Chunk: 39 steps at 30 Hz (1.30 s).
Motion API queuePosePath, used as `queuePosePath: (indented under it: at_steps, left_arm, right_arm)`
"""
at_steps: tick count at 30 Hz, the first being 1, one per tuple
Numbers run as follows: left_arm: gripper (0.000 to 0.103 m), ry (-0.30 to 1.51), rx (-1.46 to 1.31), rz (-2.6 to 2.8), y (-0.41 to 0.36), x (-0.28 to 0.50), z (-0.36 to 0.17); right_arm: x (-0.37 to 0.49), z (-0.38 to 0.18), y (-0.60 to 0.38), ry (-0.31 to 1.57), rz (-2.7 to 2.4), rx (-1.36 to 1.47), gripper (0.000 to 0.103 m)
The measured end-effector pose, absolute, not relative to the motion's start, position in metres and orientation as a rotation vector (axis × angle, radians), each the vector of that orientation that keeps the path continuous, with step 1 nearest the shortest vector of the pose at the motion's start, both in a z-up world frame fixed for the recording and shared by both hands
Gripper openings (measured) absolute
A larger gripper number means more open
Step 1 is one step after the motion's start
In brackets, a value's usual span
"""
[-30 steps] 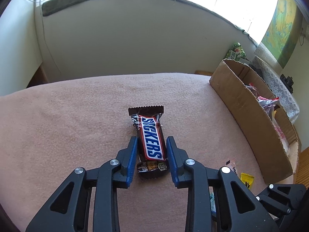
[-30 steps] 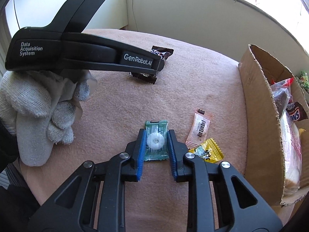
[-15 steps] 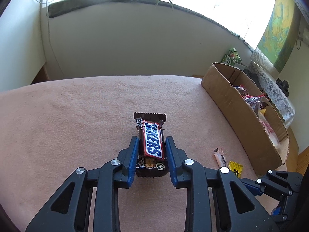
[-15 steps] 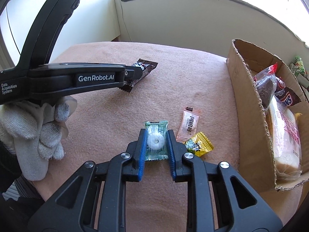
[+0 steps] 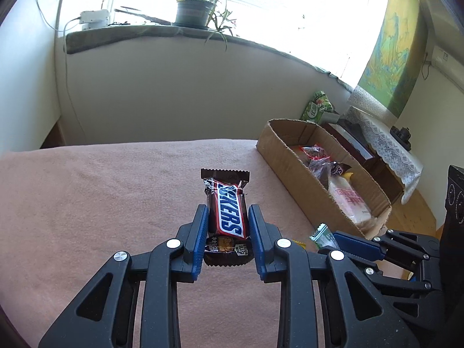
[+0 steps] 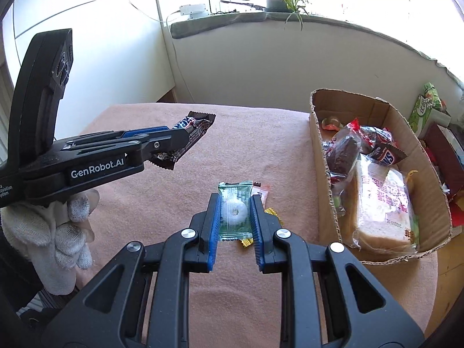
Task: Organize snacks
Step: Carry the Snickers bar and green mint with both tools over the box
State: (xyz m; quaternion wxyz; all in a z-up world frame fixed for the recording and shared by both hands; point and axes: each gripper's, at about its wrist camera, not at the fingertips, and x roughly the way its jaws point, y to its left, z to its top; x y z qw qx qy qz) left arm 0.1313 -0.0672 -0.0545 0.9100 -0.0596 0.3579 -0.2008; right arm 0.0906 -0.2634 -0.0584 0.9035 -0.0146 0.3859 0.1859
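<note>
A Snickers bar (image 5: pixel 226 214) in a brown wrapper is clamped between the blue pads of my left gripper (image 5: pixel 227 214), held up off the pink tablecloth (image 5: pixel 87 203). From the right wrist view the same bar (image 6: pixel 191 137) sticks out of the left gripper (image 6: pixel 174 140) at the left. My right gripper (image 6: pixel 234 207) is shut on a green packet with a white ring candy (image 6: pixel 234 211), also lifted clear of the cloth. Its green corner (image 5: pixel 323 235) shows in the left wrist view. A cardboard box (image 6: pixel 319 150) with several snacks stands to the right.
A pink sachet (image 6: pixel 261 192) and a yellow candy (image 6: pixel 272 214) lie on the cloth just behind the right gripper. A white-gloved hand (image 6: pixel 58 226) holds the left gripper. A wall and a sill with a potted plant (image 5: pixel 197 11) lie beyond the table's far edge.
Both grippers have risen off the cloth with their snacks and tilted up, so more of the wall and window shows. The box now appears farther below.
</note>
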Motion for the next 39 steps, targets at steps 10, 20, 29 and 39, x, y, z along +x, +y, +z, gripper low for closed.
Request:
queuePosePath:
  at_steps: [10,20,29,39]
  left_arm:
    - [0.027,0.703,-0.106,-0.493,-0.099,0.122,-0.038]
    - [0.027,0.71,-0.085,-0.552,-0.14,0.13,-0.034]
    - [0.027,0.703,-0.06,-0.572,-0.168,0.148,-0.028]
    - [0.027,0.702,-0.056,-0.58,-0.192,0.17,-0.025]
  right_arm:
    - [0.087,-0.035,-0.303,0.743,0.306,0.005,0.021]
    - [0.087,-0.026,-0.358,0.727,0.199,0.036,0.021]
    - [0.098,-0.025,-0.39,0.725,0.148,0.048,0.021]
    - [0.118,-0.029,-0.402,0.724,0.137,0.053,0.021]
